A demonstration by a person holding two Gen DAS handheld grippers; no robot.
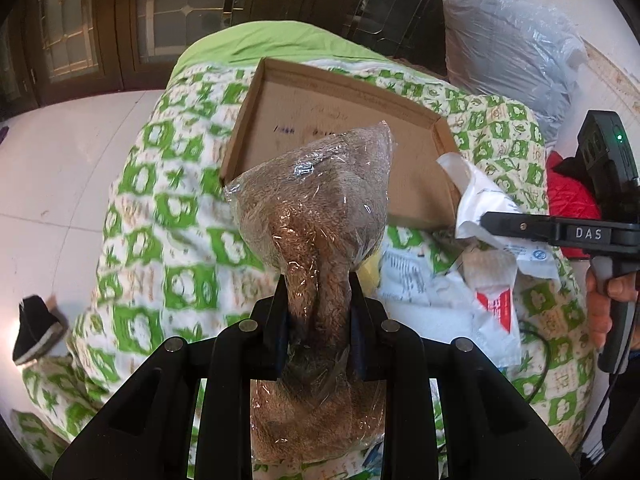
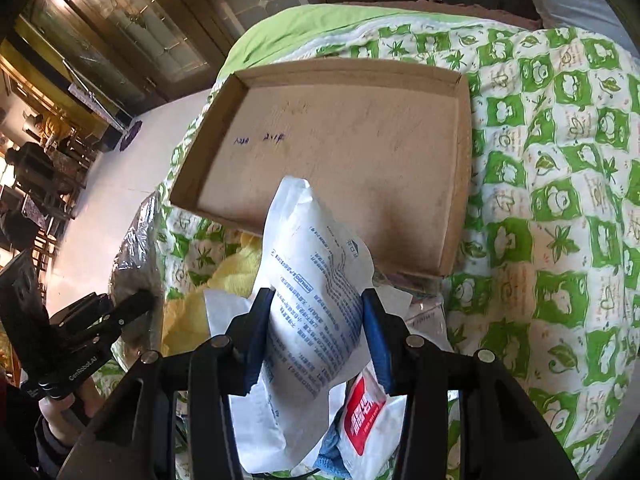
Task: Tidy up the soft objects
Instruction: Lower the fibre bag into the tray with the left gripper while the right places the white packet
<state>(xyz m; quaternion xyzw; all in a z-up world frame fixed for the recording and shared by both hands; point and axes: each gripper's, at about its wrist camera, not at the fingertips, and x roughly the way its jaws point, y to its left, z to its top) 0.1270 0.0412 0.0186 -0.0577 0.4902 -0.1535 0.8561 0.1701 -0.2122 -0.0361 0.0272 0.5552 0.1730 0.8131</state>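
Observation:
My left gripper (image 1: 318, 284) is shut on a brown plush item in clear plastic wrap (image 1: 316, 200), held up in front of the shallow cardboard box (image 1: 256, 96). My right gripper (image 2: 318, 300) is shut on a white printed soft packet (image 2: 316, 256), raised just before the box's (image 2: 460, 168) near edge. In the left wrist view the right gripper (image 1: 492, 220) shows at the right, holding that white packet (image 1: 472, 192). In the right wrist view the left gripper (image 2: 144, 300) shows at the lower left against the wrapped plush (image 2: 136, 248).
The box lies on a green-and-white patterned quilt (image 2: 552, 200). A yellow cloth (image 2: 224, 280), a red-and-white packet (image 2: 364, 412), white bags (image 1: 424, 280) and something blue (image 2: 332, 452) lie below the grippers. A grey plastic bag (image 1: 508, 52) stands at the back right. White floor (image 1: 60, 168) is left.

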